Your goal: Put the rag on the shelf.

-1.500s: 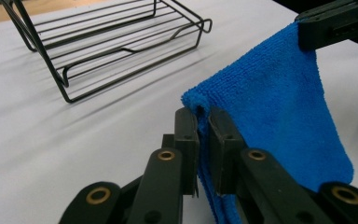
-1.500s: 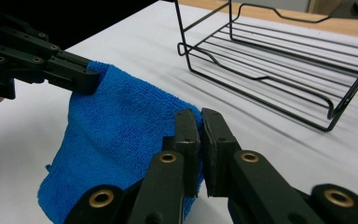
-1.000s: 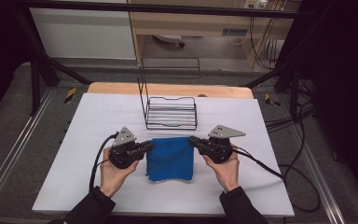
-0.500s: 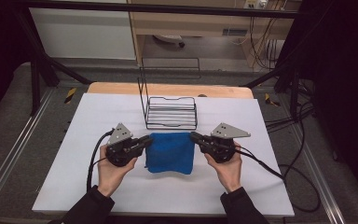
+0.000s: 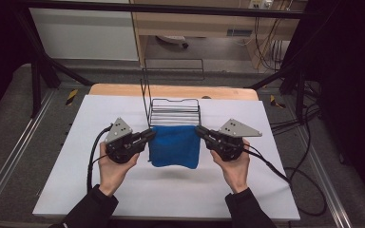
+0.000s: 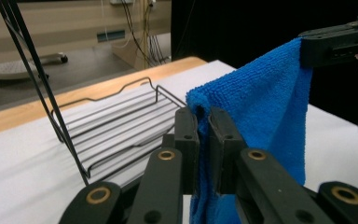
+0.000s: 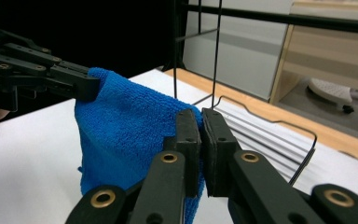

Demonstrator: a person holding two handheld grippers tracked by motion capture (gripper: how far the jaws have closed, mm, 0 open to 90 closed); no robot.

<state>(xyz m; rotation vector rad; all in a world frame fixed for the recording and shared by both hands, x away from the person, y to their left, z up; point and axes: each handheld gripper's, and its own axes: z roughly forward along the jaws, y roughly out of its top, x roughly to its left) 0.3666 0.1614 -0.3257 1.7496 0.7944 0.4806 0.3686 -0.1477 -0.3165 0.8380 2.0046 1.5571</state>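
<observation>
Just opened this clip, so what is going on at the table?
A person holds a folded blue microfibre cloth stretched between two handheld grippers. The left gripper is clamped on one upper corner and the right gripper on the other, so the cloth hangs off the white table, casting a shadow below. A black wire rack stands just behind it, with nothing in it yet.

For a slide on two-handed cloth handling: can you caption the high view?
Left gripper and right gripper each pinch a top corner of a blue cloth, hanging before a wire rack.
</observation>
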